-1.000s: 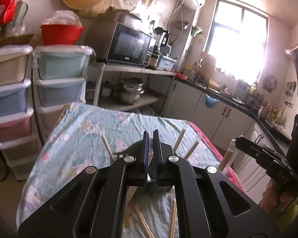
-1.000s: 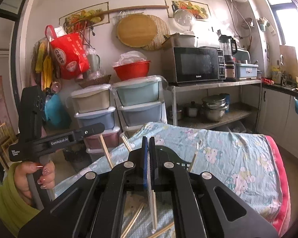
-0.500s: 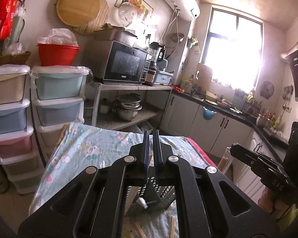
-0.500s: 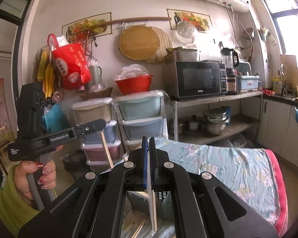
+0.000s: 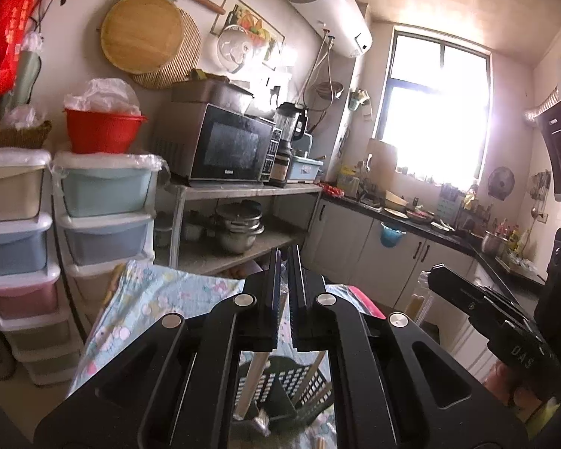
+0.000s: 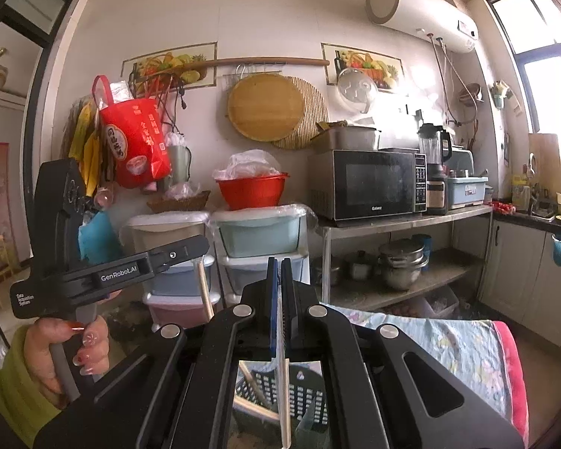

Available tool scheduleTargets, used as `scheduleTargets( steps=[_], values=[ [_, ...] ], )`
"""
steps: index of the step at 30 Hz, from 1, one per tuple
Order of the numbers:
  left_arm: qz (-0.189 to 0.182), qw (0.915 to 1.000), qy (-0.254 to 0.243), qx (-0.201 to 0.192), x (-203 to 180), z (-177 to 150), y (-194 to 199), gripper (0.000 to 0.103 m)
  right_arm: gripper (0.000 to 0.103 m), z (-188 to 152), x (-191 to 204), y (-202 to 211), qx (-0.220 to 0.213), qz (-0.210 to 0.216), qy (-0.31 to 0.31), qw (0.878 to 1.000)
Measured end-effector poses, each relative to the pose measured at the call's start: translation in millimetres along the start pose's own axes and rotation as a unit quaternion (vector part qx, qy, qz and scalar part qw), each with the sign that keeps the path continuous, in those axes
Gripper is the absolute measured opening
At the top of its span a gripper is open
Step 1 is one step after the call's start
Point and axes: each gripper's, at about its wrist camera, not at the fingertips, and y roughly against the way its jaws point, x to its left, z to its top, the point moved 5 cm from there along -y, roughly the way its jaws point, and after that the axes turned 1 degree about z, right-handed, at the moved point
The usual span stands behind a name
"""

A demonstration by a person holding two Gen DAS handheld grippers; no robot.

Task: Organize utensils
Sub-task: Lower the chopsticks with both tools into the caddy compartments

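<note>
Low in both frames, the left gripper (image 5: 285, 277) pinches one chopstick (image 5: 251, 383) and the right gripper (image 6: 279, 284) another (image 6: 285, 400), both hanging over the black basket (image 6: 303, 389).

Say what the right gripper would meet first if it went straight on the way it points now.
The right gripper would probably meet the pale blue drawer below the red basin; depth is unclear.

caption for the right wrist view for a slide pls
Right gripper clamps a chopstick hanging over the dark slotted utensil basket; the left gripper alongside also holds one.
</note>
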Motion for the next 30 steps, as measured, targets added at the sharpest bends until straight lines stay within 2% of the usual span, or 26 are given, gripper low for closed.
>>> scheduleTargets(
  steps=[9, 20, 30],
  values=[
    [0.005, 1.0, 0.007, -0.001, 4.7, 5.0, -20.0, 0.002, 0.002, 2.5, -17.1, -22.9, 0.009, -0.018, -0.007, 1.0],
    [0.01, 0.9992, 0.025, 0.03, 16.1, -21.1, -45.8, 0.002, 0.002, -15.6, -49.0, -55.2, 0.03, -0.051, -0.043, 0.997],
    [0.01, 0.9976, 0.034, 0.06, 21.5, -45.1, -63.8, 0.002, 0.002, -33.3, -59.2, -71.9, 0.047, -0.056, -0.063, 0.995]
  ],
)
